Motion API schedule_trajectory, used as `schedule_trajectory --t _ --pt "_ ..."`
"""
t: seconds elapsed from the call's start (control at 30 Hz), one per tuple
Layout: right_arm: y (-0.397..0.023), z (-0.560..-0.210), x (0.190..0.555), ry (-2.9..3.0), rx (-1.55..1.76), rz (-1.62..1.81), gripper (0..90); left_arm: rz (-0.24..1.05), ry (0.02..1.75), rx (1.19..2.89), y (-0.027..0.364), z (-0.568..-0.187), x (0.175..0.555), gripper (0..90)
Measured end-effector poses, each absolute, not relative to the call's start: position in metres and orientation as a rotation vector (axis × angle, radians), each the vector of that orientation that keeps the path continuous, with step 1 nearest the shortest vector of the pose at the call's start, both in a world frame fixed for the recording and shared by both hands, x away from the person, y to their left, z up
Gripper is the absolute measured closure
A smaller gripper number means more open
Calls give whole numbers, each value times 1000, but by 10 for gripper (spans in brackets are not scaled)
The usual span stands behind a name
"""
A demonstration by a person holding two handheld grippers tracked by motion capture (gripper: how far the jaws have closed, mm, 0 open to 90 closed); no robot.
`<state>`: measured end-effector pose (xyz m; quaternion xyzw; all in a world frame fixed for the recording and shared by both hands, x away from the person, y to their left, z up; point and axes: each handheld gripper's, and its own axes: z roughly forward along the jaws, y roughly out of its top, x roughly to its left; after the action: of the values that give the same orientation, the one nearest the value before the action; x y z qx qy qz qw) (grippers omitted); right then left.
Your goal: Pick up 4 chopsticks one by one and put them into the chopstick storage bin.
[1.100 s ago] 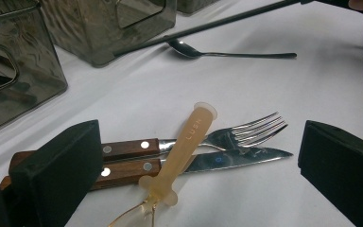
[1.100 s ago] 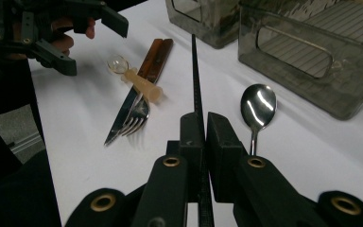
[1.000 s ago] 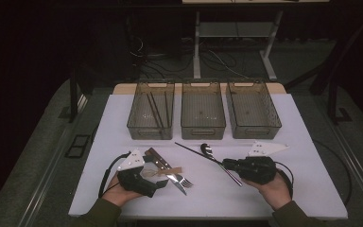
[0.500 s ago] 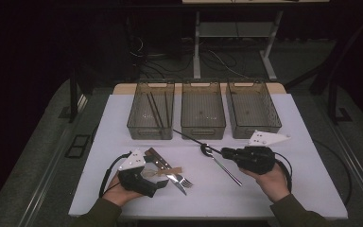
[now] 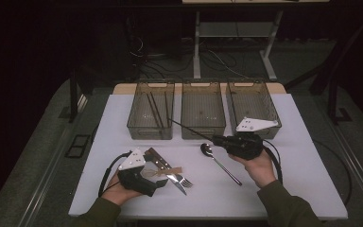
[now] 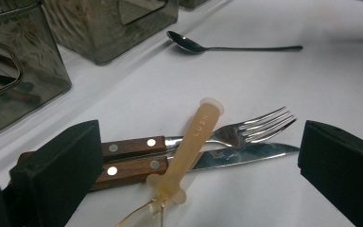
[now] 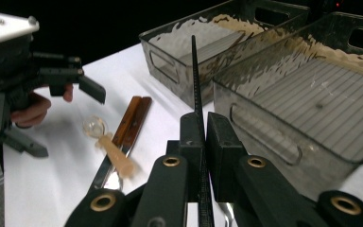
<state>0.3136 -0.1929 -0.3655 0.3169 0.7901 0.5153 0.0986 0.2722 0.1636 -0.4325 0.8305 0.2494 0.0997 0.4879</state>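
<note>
R gripper (image 5: 216,138) is pinched tight on a thin black chopstick (image 5: 189,128). In the high view the stick runs from the jaws up-left across the front of the middle bin (image 5: 203,109), tip near the front right corner of the left bin (image 5: 150,109); stick is lifted off the bench (image 5: 307,165). In the right gripper view the stick (image 7: 195,85) stands between the two pressed-together pads and points toward the gap between two bins.

L gripper (image 5: 158,178) rests low at the front left of the bench, jaws spread wide, nothing pinched. In the left gripper view, between the pads but not touched by them: a wood-handled fork (image 6: 246,128) and a wood-handled knife (image 6: 236,155) side by side, rivets on the handles. A translucent amber plastic spoon (image 6: 196,144) lies across both, handle embossed "LUSN" as far as I can read it; bowl end cut off by the bottom edge.

A metal spoon (image 5: 220,162) lies alone on the bench mid-front, bowl toward the bins, handle running down-right, just beside the R hand (image 5: 257,166).

Three smoky see-through bins in a row at the back. Left bin already holds dark chopsticks (image 5: 155,109), lying lengthwise. Middle bin and right bin (image 5: 253,101): contents can't be told. No labels readable on the bins or grippers.
</note>
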Motion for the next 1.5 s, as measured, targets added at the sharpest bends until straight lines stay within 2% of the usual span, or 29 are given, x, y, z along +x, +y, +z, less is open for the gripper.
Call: schedule_trajectory --t 0.73,1.5 --pt "-136 -344 364 2308 990 1455 851 243 610 2022 163 -432 269 0" --pt "-62 -352 435 2281 1099 1337 851 241 603 2008 163 -430 269 0"
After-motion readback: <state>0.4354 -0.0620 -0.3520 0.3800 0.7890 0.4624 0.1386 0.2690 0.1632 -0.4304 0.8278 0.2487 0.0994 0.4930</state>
